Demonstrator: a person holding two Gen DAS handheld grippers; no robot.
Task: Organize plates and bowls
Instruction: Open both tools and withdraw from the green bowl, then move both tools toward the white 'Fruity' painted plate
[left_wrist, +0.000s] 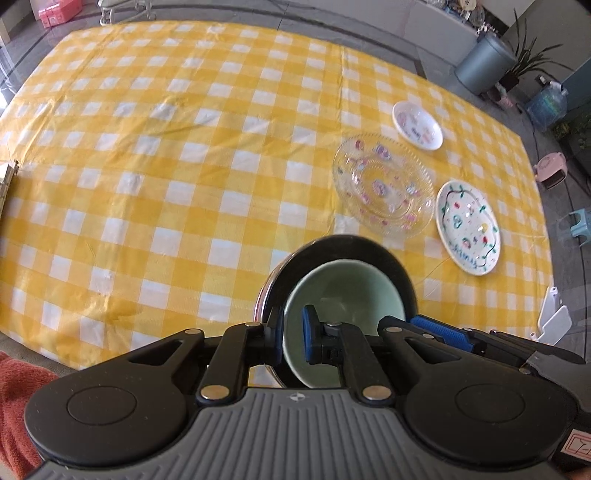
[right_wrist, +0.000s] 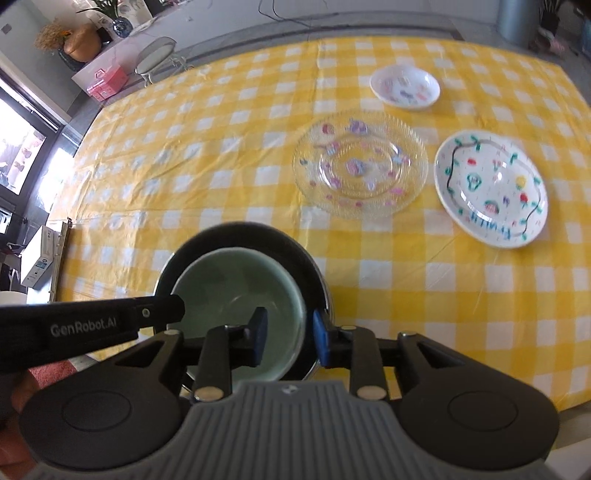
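Beyond held green bowl (right_wrist: 236, 291): glass plate (right_wrist: 360, 164), white plate (right_wrist: 491, 188).

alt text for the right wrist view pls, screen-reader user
The right hand-held gripper pinches the rim of a pale green bowl nested in a black bowl on a yellow checked tablecloth. Beyond lie a clear glass plate, a painted white plate and a small white bowl.

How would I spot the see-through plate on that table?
Start at the yellow checked tablecloth. Three dishes lie together there; the clear glass plate is the biggest, left of the white painted plate. Only through it do the checks show.
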